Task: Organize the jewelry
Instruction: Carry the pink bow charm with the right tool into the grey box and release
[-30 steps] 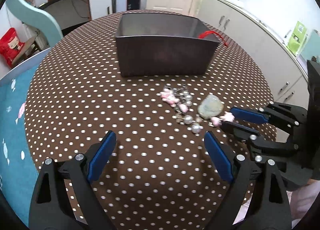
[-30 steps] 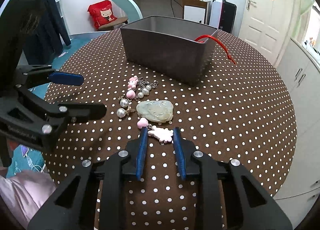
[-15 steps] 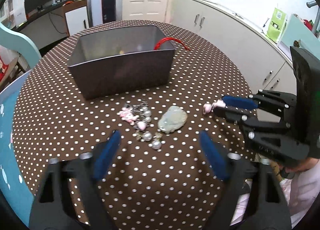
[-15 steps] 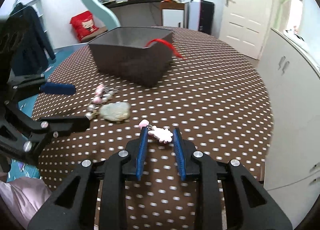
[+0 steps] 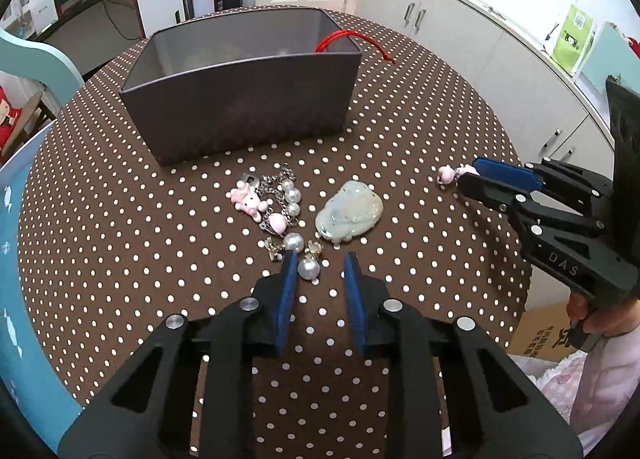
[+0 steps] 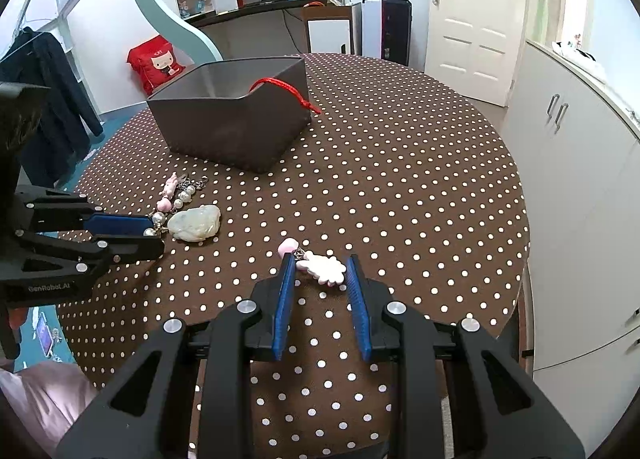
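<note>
My right gripper is shut on a pink and white charm, held just above the dotted table; it also shows in the left wrist view. My left gripper has narrowed around a pearl earring at the near edge of a jewelry pile; the pads do not visibly press it. A pale jade pendant lies just right of the pile. A grey box stands behind, a red cord hanging over its rim.
The round table's edge drops off at the right, with white cabinets beyond. A teal chair stands at the far left. A cardboard box sits on the floor by the right hand.
My left gripper has narrowed from wide open and moved forward onto the pearl earring. My right gripper has drawn the pink charm away from the pile to the right.
</note>
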`<state>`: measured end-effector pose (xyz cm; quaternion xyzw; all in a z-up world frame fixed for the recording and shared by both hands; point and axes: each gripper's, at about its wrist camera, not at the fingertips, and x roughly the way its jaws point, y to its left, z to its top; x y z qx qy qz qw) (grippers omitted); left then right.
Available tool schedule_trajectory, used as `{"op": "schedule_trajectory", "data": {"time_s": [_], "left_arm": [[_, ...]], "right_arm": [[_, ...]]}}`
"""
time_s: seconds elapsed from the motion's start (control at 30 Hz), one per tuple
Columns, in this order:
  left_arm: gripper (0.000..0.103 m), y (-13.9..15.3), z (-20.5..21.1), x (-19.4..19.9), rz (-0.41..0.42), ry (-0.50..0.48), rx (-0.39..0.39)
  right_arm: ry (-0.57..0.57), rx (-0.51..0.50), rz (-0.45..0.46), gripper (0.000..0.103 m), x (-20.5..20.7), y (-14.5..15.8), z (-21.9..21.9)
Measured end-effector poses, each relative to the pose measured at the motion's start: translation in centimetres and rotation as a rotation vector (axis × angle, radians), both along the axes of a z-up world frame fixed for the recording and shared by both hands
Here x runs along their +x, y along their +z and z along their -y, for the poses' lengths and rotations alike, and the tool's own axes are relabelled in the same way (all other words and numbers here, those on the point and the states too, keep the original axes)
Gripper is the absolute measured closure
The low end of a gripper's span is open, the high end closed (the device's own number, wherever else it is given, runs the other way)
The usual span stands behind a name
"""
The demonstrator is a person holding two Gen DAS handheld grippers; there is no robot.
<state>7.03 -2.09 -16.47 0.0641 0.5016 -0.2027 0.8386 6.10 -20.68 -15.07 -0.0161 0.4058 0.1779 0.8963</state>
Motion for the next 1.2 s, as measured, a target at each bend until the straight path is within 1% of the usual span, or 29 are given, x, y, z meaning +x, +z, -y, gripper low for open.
{"op": "schedule_trajectory", "data": {"time_s": [0.07,0.1,0.13,0.23,0.4,0.5,0.67,0.73,0.8,0.93,1.07,1.2], "left_arm": [[0.085,0.0,0.0,0.1,0.007,0.004,0.009],[0.091,0.0,-0.1,0.2,0.012,0.008,0.015],[0.092,-0.2,-0.1,0.0,0.015,0.015,0.019],[0.092,-0.1,-0.5,0.0,0.008,0.019,0.006],[0.092,0.8,-1.2,-0.1,0.032,0.019,-0.010],[0.092,2.1,-1.4,-0.2,0.076,0.024,-0.021],[0.092,4.8,-1.8,0.0,0.150,0.030,-0.047],[0.092,6.1,-2.1,0.5,0.181,0.039,-0.060],[0.092,7.0,-2.4,1.0,0.218,0.049,-0.054],[0.092,9.1,-3.4,2.7,0.274,0.074,-0.084],[0.092,9.9,-4.2,4.7,0.289,0.088,-0.099],[0.092,9.5,-4.4,6.6,0.267,0.092,-0.105]], "right_arm": [[0.002,0.001,-0.003,0.078,0.0,-0.1,0.1],[0.003,0.003,-0.004,0.078,0.0,-0.2,0.1],[0.002,0.006,-0.004,0.078,0.0,-0.2,0.1],[0.004,0.010,-0.003,0.078,-0.1,-0.1,0.1],[0.004,0.010,0.011,0.078,0.1,0.6,-0.4],[0.006,0.011,0.022,0.078,0.4,1.3,-0.8],[0.032,0.010,0.073,0.078,1.3,3.5,-1.9],[0.044,0.006,0.098,0.078,1.8,4.5,-2.6],[0.061,0.000,0.122,0.078,2.4,5.5,-3.4],[0.092,0.002,0.175,0.078,4.0,7.6,-5.1],[0.111,-0.015,0.208,0.078,5.9,8.8,-7.1],[0.114,-0.005,0.189,0.078,7.9,8.5,-8.1]]}}
